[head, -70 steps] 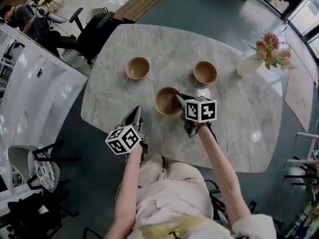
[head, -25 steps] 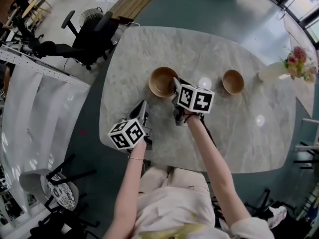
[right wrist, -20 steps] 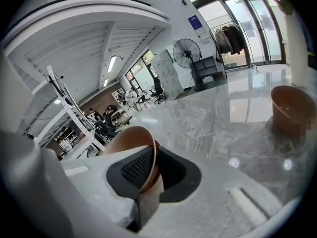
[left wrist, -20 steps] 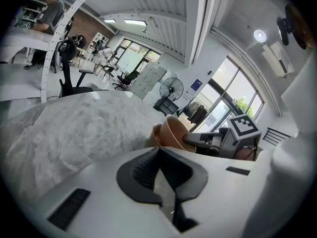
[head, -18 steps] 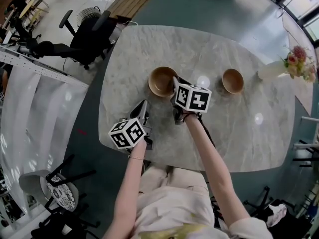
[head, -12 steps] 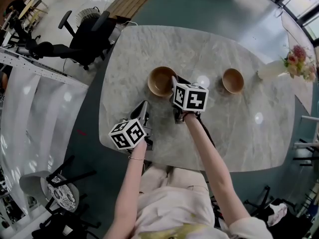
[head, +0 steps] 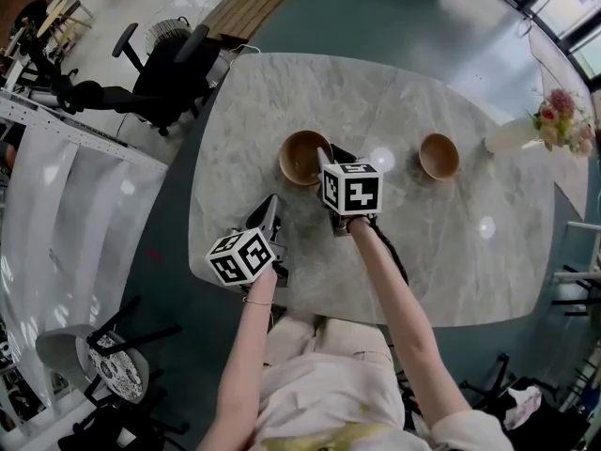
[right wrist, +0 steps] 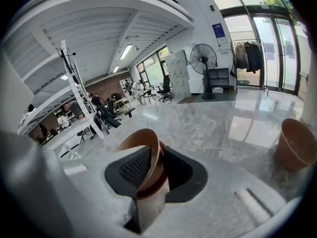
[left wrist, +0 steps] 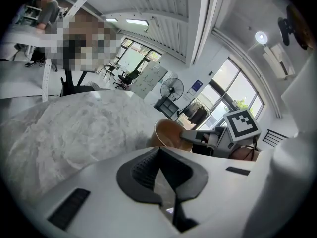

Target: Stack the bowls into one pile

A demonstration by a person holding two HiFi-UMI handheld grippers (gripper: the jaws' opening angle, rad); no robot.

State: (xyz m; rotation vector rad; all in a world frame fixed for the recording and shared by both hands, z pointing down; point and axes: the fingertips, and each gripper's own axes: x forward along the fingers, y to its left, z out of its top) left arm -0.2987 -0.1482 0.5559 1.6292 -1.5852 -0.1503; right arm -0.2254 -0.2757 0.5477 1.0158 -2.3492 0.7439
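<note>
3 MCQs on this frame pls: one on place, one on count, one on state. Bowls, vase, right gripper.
1. In the head view, where does the flower vase stand?
A. Near the table's right edge
B. Beside the left gripper
C. Inside a bowl

2. How many separate bowl spots are on the table?
A. One
B. Two
C. Four

3. What is between the right gripper's jaws?
A. Nothing
B. A bowl rim
C. A flower stem

Key:
1 A: the vase stands at the right edge of the table.
2 B: the nested bowls sit at the centre and a lone bowl to their right.
3 B: the right gripper straddles the nested bowls' rim, and its jaws have just been opening.
</note>
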